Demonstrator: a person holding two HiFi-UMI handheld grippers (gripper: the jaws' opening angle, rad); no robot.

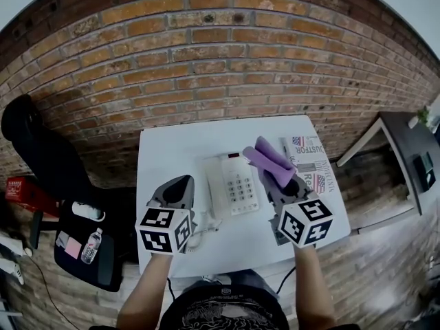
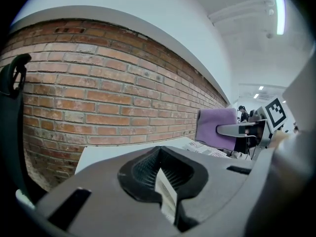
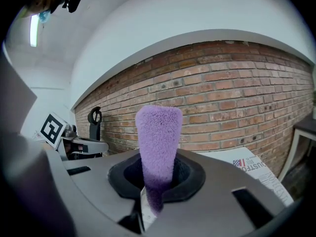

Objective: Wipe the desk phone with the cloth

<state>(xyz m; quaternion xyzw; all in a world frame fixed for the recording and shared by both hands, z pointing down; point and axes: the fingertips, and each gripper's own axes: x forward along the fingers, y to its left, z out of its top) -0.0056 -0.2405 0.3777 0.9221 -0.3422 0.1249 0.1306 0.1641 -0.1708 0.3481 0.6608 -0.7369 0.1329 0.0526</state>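
Note:
A white desk phone [image 1: 234,184] lies in the middle of the white table [image 1: 172,150], its keypad facing up. My right gripper [image 1: 280,179] hovers just right of the phone, shut on a purple cloth [image 1: 268,158] that sticks up and forward from the jaws. In the right gripper view the cloth [image 3: 158,142] stands upright out of the shut jaws [image 3: 154,194]. My left gripper [image 1: 180,184] hangs at the phone's left side, shut with nothing in it [image 2: 165,184]. The left gripper view catches the cloth [image 2: 213,127] off to the right.
A newspaper [image 1: 311,162] lies on the table's right part, under the right gripper. A brick wall [image 1: 220,67] backs the table. Left of the table stand a black office chair [image 1: 34,150] and a dark bag with a bottle [image 1: 91,246]. A dark desk [image 1: 412,150] stands at the right.

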